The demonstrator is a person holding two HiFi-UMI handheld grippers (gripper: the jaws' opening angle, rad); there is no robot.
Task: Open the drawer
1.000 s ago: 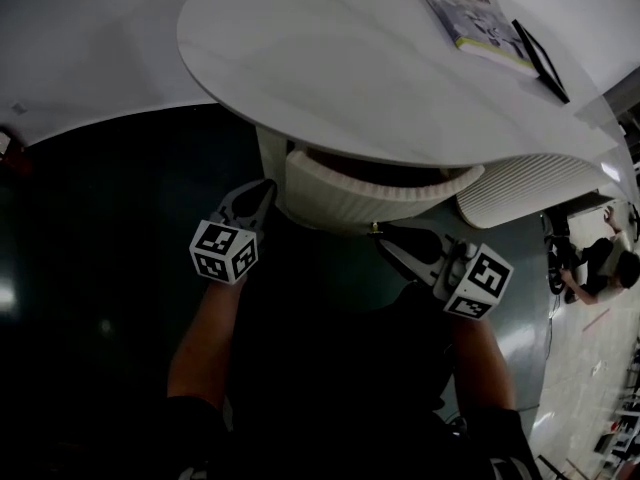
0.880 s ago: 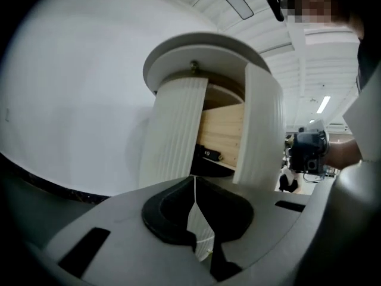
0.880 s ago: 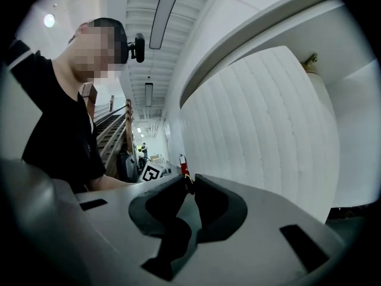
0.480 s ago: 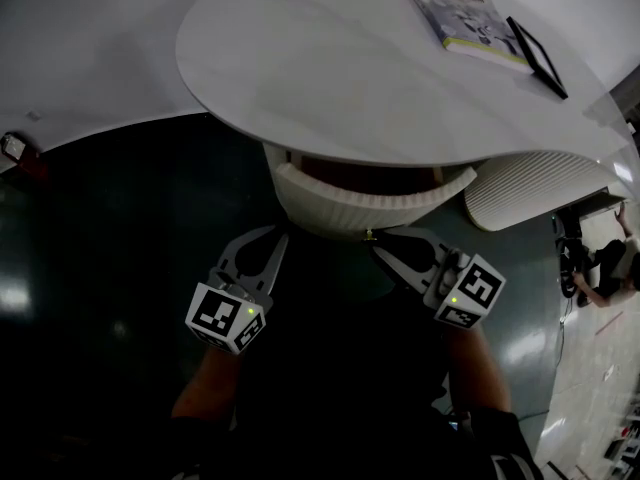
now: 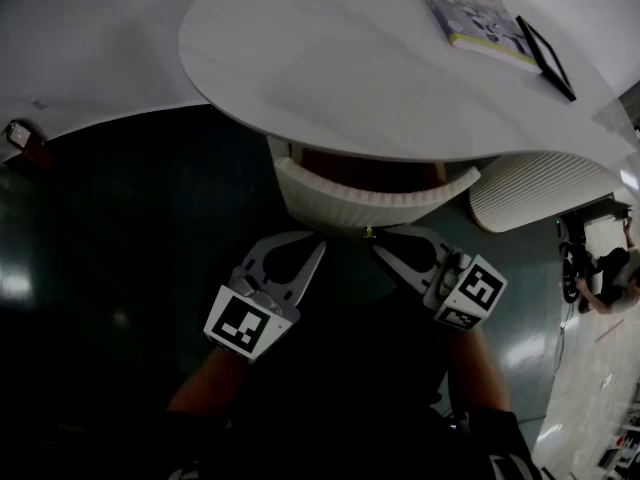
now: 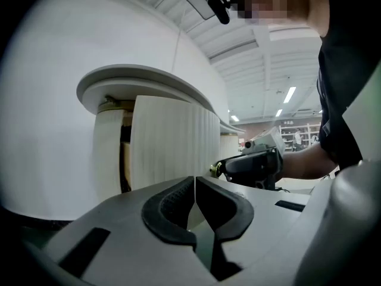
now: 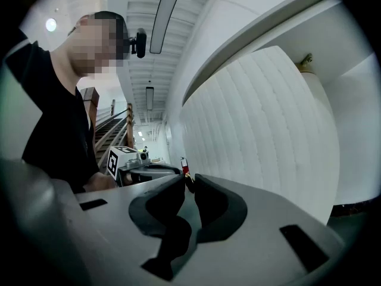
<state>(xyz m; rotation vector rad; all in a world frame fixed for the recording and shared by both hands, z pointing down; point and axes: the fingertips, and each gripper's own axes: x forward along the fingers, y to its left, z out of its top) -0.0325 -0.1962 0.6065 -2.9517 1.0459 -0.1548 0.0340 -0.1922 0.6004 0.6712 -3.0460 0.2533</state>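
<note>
Head view, drawer: The curved ribbed drawer [image 5: 375,200] sits under the rim of the white round table [image 5: 300,58], straight ahead of you. It is already out a little, and a strip of its brown inside shows.
Head view, knob: A small brass knob [image 5: 370,234] stands at the middle of the drawer front, on the side facing you.
Head view, right tongs: Your right tongs [image 5: 376,240] have their tips at the knob, so this is the nearer hand.
Head view, left tongs: Your left tongs [image 5: 310,251] hang near the knob on its left, just short of the drawer front and apart from it.
Head view, axis: The drawer front runs left to right as an arc. I judge the pull goes straight back toward your body.
Left gripper view, state: Your left tongs are clenched pad to pad with nothing between them.
Left gripper view, scene: The ribbed front rises beyond the tips, and a dark gap separates it from the ribbed column behind. To the right, the right tongs meet the knob.
Right gripper view, state: Your right tongs are nearly closed, grasping the knob. Only a sliver of brass shows between the tips.
Right gripper view, scene: The ribbed front fills the right side, close alongside.
Hard to make out: The table hides the drawer's rails and most of its inside. How deep the knob sits in the grip is too small to tell.
</note>
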